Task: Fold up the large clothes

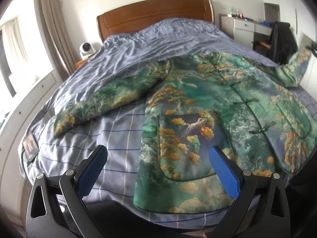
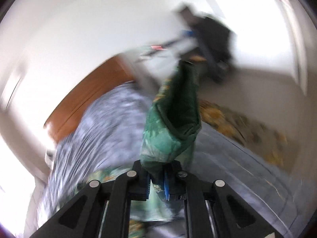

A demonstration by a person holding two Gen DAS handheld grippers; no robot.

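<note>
Sleeve (image 2: pixel 174 119) was pinched in right hand-held gripper (image 2: pixel 156 186), raised for folding inward; left hand-held gripper (image 1: pixel 158 170) hovered open over jacket (image 1: pixel 218 109) hem.

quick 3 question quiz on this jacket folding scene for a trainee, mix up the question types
1. True or false: the left gripper is clamped on the jacket.
2. Which part of the jacket is between the right gripper's jaws?
A. the hem
B. a sleeve end
C. the collar
3. Fill in: the jacket lies front up on a bed with a blue ____ cover.

Key:
1. False. Its jaws stand open above the hem, holding nothing.
2. B. The sleeve is pinched at its end and lifted off the bed.
3. Checked.
</note>
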